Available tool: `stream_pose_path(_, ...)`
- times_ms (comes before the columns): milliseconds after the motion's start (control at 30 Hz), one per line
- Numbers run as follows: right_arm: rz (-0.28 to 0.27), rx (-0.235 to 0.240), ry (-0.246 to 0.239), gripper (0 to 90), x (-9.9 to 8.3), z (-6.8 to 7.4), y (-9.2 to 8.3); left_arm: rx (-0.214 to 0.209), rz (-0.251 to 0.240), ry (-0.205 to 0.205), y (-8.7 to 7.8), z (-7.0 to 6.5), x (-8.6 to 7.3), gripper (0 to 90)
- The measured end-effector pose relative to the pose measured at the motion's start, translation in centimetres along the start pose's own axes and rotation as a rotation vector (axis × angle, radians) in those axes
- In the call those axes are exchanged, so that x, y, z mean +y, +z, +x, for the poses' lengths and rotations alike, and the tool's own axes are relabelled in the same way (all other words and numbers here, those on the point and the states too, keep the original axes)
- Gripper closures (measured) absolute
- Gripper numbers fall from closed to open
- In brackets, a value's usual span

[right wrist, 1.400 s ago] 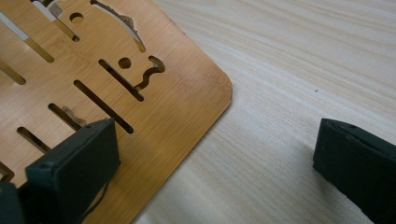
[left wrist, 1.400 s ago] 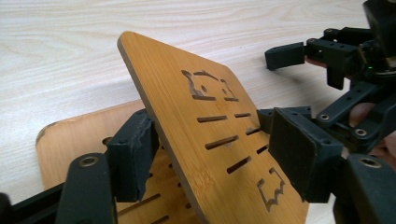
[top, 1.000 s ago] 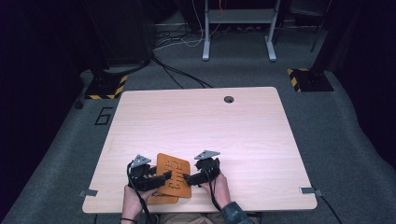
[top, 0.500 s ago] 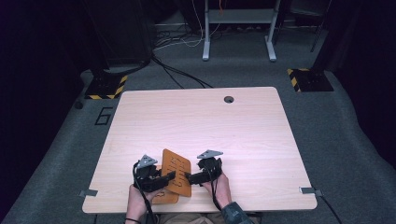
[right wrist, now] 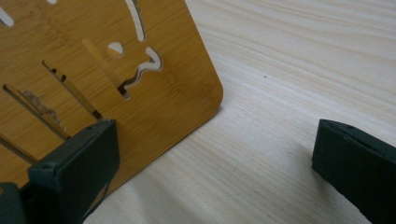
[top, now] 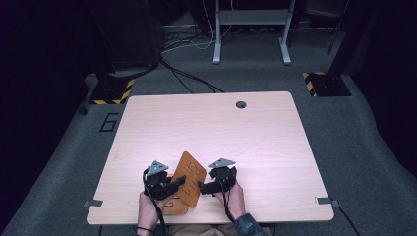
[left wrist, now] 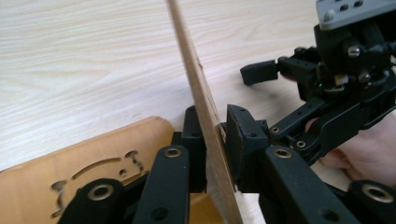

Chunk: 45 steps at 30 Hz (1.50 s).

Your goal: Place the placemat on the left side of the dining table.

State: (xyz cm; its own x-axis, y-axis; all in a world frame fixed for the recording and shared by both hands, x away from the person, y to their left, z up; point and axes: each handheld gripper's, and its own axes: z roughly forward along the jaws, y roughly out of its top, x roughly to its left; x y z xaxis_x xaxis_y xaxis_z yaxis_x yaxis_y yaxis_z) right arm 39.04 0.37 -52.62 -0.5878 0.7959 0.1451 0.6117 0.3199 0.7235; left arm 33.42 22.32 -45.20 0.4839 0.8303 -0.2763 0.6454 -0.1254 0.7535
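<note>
Two bamboo panels are being handled near the desk's [top: 275,147] front edge: the tilted panel [top: 189,178] is being clamped edge-on by the left gripper [left wrist: 215,140], whose jaws have just been closing, above the flat panel [left wrist: 70,177]. The right gripper [right wrist: 205,163] is being held wide beside it. Thin, stiff and light, it is probably best gripped at the solid edge, away from the fragile cutouts.

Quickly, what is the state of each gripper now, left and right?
Left gripper: jaws have just been closing, now shut on the raised wooden panel.
Right gripper: open, holding nothing.
</note>
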Motion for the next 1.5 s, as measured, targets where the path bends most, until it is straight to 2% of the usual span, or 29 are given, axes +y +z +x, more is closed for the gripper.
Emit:
stream_pose_path(100, -0.007, -0.012, -0.008, 0.0, -0.1, -0.3, -0.4, -0.004, -0.01, 0.002, 0.2, -0.4, 0.2, 81.2)
stream_pose_path(233, -0.06, -0.028, -0.006, 0.7, 0.0, -0.6, -1.8, -0.031, -0.028, 0.007, 0.3, -0.8, 0.6, 84.8)
stream_pose_path(333, -0.073, -0.036, -0.009, 0.8, 0.1, -1.1, -2.7, -0.035, -0.033, 0.009, 0.4, -1.1, 0.9, 86.1)
stream_pose_path(433, -0.085, -0.052, -0.01, 1.0, -0.1, -1.6, -3.6, -0.068, -0.04, -0.005, 0.4, -0.9, 1.1, 86.1)
stream_pose_path(500, -0.09, -0.078, -0.019, 1.0, -0.5, -2.2, -4.2, -0.063, -0.043, -0.003, 0.4, -0.9, 1.2, 86.1)
stream_pose_path(767, -0.066, -0.135, 0.009, 1.0, -2.4, -5.4, -5.9, -0.053, -0.062, -0.007, -0.1, -0.5, 1.6, 86.1)
stream_pose_path(1000, -0.061, -0.167, 0.063, 1.0, -4.1, -8.0, -7.3, -0.034, -0.077, -0.007, -0.6, -0.1, 2.0, 86.1)
stream_pose_path(1133, -0.057, -0.204, 0.081, 1.2, -5.1, -9.4, -8.0, -0.019, -0.084, -0.011, -1.0, 0.3, 2.3, 86.1)
stream_pose_path(1300, -0.056, -0.245, 0.1, 1.5, -6.0, -10.8, -8.9, 0.002, -0.101, -0.028, -1.4, 1.0, 2.6, 86.1)
stream_pose_path(1500, -0.043, -0.275, 0.092, 2.0, -6.5, -11.9, -9.4, 0.026, -0.126, -0.043, -2.0, 1.9, 3.0, 86.1)
